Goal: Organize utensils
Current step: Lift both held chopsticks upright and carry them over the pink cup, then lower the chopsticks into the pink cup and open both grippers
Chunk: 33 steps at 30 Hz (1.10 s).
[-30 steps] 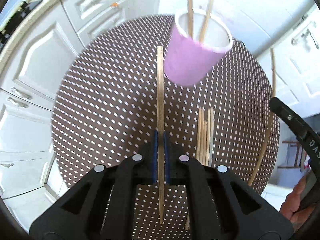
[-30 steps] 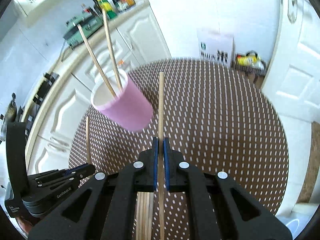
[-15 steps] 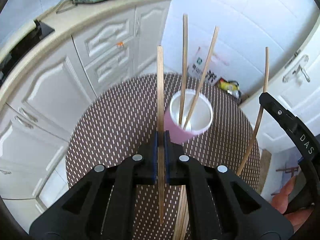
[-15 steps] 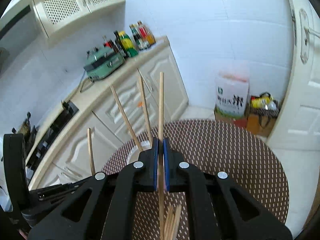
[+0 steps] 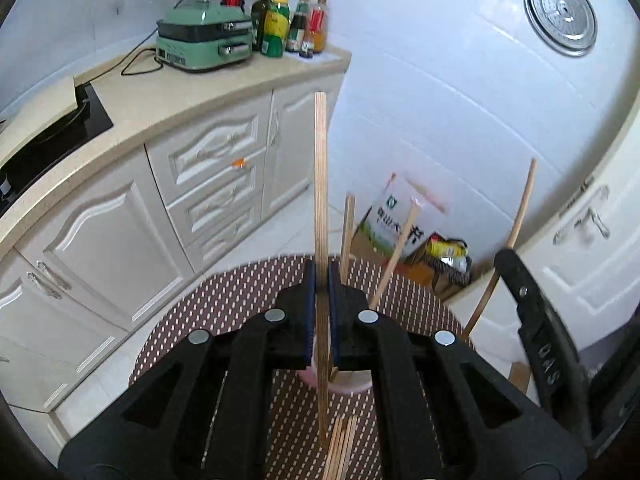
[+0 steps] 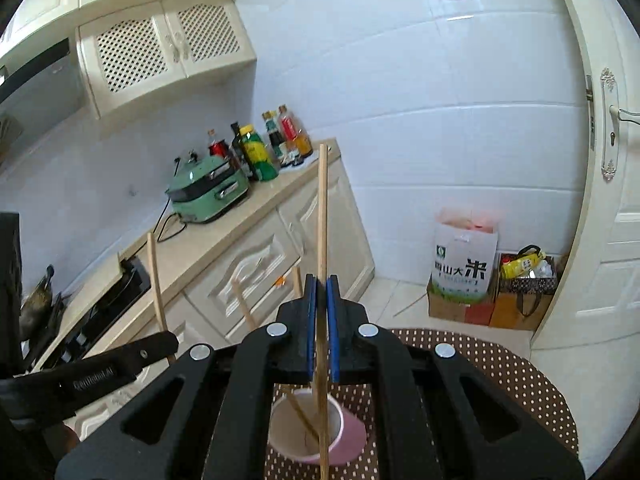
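My left gripper (image 5: 321, 276) is shut on a wooden chopstick (image 5: 320, 168) that stands nearly upright. Just beyond and below its jaws sits the pink cup (image 5: 354, 386), mostly hidden, with two chopsticks (image 5: 349, 224) leaning out of it. Several loose chopsticks (image 5: 340, 452) lie on the table below. My right gripper (image 6: 321, 280) is shut on another upright chopstick (image 6: 322, 200), whose lower end hangs over the cup's (image 6: 352, 436) open mouth. Each gripper shows at the edge of the other's view: the right gripper (image 5: 502, 268) and the left gripper (image 6: 166, 338).
The round table has a brown dotted cloth (image 5: 240, 292). Behind it runs a counter with a green appliance (image 5: 204, 40), bottles (image 5: 288, 24) and a black cooktop (image 5: 52, 136). A rice bag (image 6: 464, 264) and boxes stand on the floor beside a white door (image 6: 612, 184).
Both grippers have risen and tilted upward, each keeping its chopstick. The cup has slid from the middle of both views down under the jaws.
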{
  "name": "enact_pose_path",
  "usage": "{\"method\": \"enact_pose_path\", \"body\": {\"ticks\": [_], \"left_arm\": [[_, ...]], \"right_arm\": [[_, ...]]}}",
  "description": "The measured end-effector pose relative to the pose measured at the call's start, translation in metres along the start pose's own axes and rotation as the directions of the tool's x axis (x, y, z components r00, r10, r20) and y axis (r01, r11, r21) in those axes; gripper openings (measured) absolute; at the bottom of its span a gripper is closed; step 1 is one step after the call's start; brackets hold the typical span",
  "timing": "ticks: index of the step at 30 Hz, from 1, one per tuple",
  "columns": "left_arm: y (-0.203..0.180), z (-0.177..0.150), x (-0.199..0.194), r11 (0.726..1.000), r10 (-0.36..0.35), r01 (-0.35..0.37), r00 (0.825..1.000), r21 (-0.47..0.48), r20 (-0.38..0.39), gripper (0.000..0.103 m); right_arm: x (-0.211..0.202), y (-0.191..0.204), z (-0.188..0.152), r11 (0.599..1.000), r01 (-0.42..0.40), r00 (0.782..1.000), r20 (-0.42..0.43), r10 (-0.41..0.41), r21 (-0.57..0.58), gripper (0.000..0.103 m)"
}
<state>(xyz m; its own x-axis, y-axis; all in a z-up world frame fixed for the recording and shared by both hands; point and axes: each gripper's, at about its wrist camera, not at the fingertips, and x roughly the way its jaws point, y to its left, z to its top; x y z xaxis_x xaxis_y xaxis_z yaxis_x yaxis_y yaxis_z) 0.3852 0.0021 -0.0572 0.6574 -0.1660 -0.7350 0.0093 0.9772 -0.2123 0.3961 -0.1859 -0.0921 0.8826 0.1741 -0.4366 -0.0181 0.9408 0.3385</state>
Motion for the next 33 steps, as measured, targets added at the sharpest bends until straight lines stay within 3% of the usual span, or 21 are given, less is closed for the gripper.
{"method": "enact_pose_path", "body": {"ticks": [13,21,26,33], "left_arm": [[-0.009,0.022,0.034,0.998,0.041,-0.036,0.995,-0.057,0.09,0.006],[0.001,0.002,0.067,0.994,0.071,-0.066,0.996,-0.081,0.062,0.006],[0.004,-0.014,0.08,0.996,0.061,-0.058,0.997,-0.07,0.046,0.007],[-0.005,-0.037,0.081,0.999,0.022,-0.023,0.998,0.029,0.054,0.008]], "right_arm": [[0.038,0.0,-0.004,0.999,0.035,0.997,0.065,-0.034,-0.01,0.004],[0.055,-0.01,-0.028,0.999,0.042,0.997,0.069,-0.041,-0.002,0.004],[0.065,-0.013,-0.046,0.999,0.041,0.999,0.011,-0.041,-0.014,0.004],[0.064,-0.011,-0.063,0.999,0.019,0.999,-0.027,-0.021,-0.05,0.005]]}}
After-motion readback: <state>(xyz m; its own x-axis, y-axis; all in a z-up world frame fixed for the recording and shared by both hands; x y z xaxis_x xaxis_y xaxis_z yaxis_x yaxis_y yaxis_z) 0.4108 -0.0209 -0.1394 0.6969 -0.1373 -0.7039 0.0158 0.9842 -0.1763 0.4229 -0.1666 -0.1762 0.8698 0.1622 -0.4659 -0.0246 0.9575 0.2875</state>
